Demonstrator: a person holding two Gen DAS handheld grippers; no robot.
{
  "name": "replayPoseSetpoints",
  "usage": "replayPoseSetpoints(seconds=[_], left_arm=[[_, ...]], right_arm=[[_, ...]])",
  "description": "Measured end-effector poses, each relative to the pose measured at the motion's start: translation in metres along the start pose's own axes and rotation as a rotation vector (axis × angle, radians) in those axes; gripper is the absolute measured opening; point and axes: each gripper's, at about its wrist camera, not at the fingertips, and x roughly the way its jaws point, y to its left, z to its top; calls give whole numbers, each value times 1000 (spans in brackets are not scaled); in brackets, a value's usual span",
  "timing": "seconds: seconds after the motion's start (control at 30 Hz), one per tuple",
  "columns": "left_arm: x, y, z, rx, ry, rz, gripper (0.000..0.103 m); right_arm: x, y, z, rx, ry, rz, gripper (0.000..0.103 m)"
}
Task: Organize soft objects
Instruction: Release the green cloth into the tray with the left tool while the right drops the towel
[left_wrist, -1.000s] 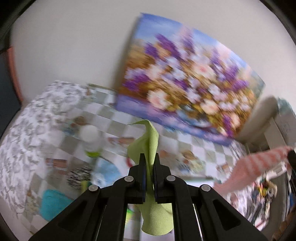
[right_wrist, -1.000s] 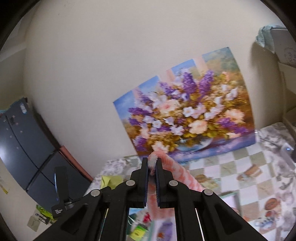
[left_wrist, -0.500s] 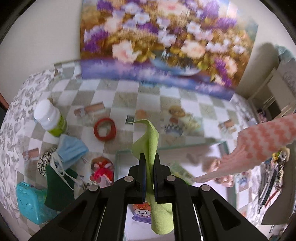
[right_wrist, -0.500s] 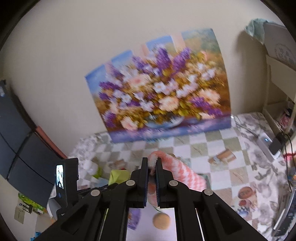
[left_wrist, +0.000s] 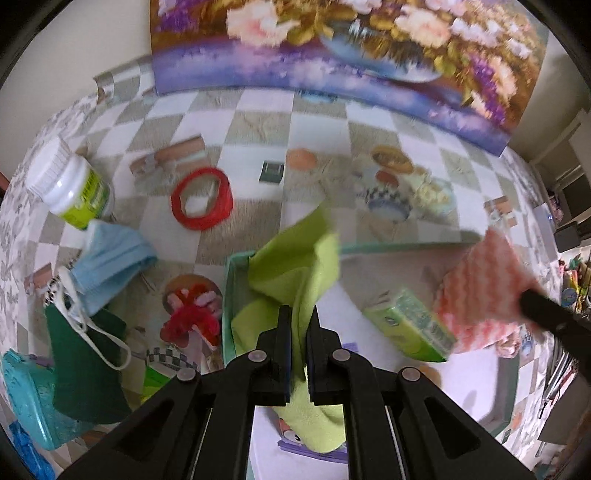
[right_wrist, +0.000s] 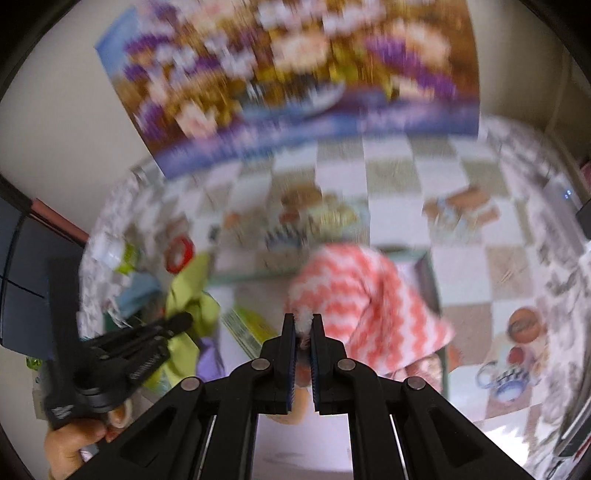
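Left wrist cam: left gripper (left_wrist: 299, 325) is pinching green cloth (left_wrist: 295, 266) over tray's (left_wrist: 228, 295) left end; right gripper (right_wrist: 303, 332) is clamping pink zigzag cloth (right_wrist: 354, 291) at right.

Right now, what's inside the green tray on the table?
The tray holds a green box, with the lime cloth and pink zigzag cloth hanging into it. Whatever lies beneath them is covered.

Plain cream wall (left_wrist: 92, 40) at far side. Large floral painting (left_wrist: 369, 48) leans against it, standing on the table. Table covered by checkered cloth (left_wrist: 258, 122) with printed food motifs. Dark cabinet (right_wrist: 22, 280) far left.
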Motion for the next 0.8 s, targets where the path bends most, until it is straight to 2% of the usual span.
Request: replayPoseSetpoints(seconds=[0.23,0.5,0.57,0.6,0.63,0.67,0.7,0.8], left_arm=[[20,5,-3,-17,46,7,6],[26,6,-5,-29,70,0,7],[25,6,-1,-35,79,-7,11],[22,7,0,-37,79,-13,20],[19,8,1,-38,75,-17,36],[15,9,3,-43,69,-27,44],[10,10,4,-51,62,-40,54],[-6,12,8,-62,37,-41,60]], right_arm=[[41,-7,-9,14,99,-38,7],[54,-9,-13,21,136,-74,10],[49,-7,-11,11,127,-86,10],[45,-4,-10,1,118,-92,11],[40,-1,-8,-9,107,-97,12],[36,1,-7,-13,98,-103,16],[30,3,-6,-16,86,-109,24],[17,9,-2,-33,55,-127,47]])
